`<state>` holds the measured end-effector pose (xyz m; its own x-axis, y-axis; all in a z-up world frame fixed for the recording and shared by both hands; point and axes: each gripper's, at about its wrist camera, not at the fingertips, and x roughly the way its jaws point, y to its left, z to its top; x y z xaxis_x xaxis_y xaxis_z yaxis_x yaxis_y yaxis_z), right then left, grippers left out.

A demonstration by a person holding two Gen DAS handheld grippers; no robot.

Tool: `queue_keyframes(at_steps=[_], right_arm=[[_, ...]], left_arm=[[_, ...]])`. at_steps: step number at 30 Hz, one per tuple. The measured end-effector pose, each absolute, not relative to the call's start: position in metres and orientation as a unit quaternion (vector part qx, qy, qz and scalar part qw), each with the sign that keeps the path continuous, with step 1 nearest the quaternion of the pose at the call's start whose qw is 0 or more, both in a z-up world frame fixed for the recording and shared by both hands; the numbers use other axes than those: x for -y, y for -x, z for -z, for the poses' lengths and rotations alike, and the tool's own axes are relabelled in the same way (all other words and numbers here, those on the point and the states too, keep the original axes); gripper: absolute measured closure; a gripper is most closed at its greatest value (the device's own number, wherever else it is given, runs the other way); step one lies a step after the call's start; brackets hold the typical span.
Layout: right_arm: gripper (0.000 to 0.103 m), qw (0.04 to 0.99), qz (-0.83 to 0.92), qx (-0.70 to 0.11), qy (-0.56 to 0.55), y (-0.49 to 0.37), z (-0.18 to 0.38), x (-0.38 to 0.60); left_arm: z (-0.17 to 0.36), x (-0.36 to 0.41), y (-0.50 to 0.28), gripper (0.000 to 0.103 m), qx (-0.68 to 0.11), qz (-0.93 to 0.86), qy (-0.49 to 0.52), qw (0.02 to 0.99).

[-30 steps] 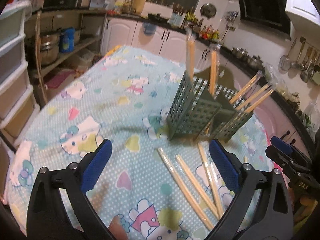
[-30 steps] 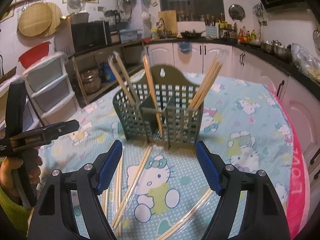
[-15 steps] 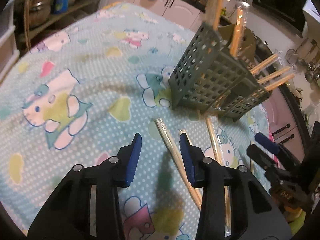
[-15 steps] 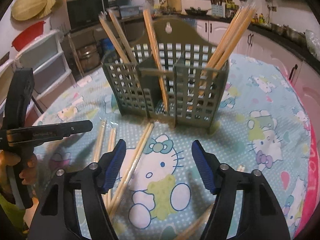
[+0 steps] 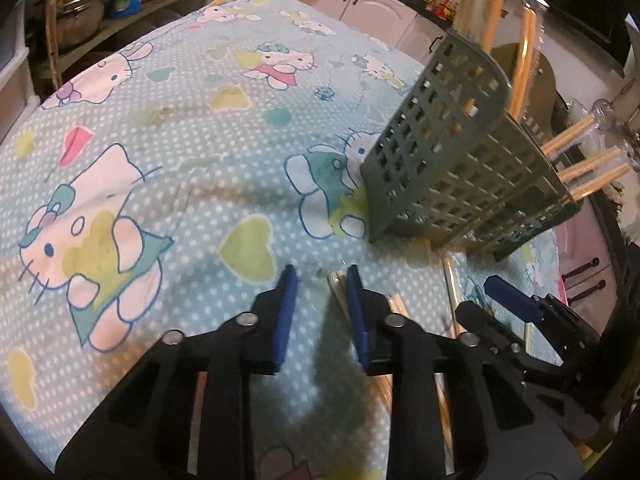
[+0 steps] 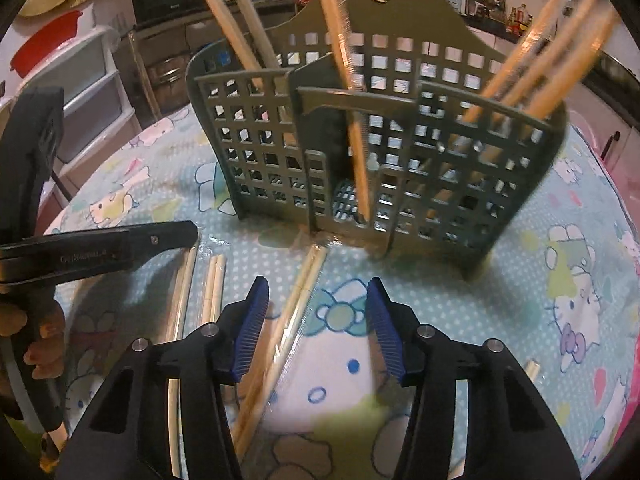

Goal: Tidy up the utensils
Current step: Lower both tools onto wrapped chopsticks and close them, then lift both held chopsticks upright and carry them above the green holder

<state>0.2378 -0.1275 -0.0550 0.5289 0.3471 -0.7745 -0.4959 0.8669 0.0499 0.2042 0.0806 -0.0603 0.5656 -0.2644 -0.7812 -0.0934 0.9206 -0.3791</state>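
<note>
Right wrist view: the right gripper (image 6: 316, 320), half open and closing, straddles a wrapped chopstick pair (image 6: 296, 304), not yet pinched. The left gripper (image 5: 320, 300) has narrowed beside another pair (image 5: 336, 284). Beyond, the rack (image 6: 400, 152) already holds several; more lie loose.

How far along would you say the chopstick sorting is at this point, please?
Partly done. Several wrapped chopstick pairs already stand in the green holder. In hand: nothing yet; the left gripper and right gripper have just been closing, each over a wrapped pair on the tablecloth, the right one's pair between its jaws. Left: a few more pairs lying loose.
</note>
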Motion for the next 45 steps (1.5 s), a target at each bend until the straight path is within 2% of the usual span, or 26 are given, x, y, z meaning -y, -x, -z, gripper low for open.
queue_keyframes(at_steps=[3,7,9,11,16,28,45], right_arm=[[0.059,0.870,-0.233,-0.425,0.092,-0.243,0.059,0.122],[0.065,0.869,-0.220,-0.433,0.096,-0.249,0.065,0.116],[0.071,0.870,-0.216,-0.434,0.096,-0.251,0.065,0.112],[0.085,0.870,-0.215,-0.434,0.096,-0.253,0.066,0.110],[0.096,0.869,-0.233,-0.428,0.090,-0.248,0.059,0.106],[0.097,0.877,-0.286,-0.381,0.067,-0.217,0.017,0.115],[0.097,0.907,-0.299,-0.294,0.039,-0.188,-0.044,0.150]], left_arm=[[0.061,-0.086,-0.205,0.100,-0.460,0.053,0.198,0.864],[0.061,-0.093,-0.201,0.102,-0.457,0.055,0.211,0.862],[0.060,-0.095,-0.198,0.102,-0.454,0.055,0.213,0.864],[0.059,-0.099,-0.193,0.102,-0.449,0.056,0.217,0.865],[0.052,-0.103,-0.185,0.103,-0.434,0.060,0.221,0.871],[0.034,-0.117,-0.169,0.103,-0.408,0.064,0.233,0.880],[-0.054,-0.102,-0.143,0.103,-0.320,0.109,0.208,0.918]])
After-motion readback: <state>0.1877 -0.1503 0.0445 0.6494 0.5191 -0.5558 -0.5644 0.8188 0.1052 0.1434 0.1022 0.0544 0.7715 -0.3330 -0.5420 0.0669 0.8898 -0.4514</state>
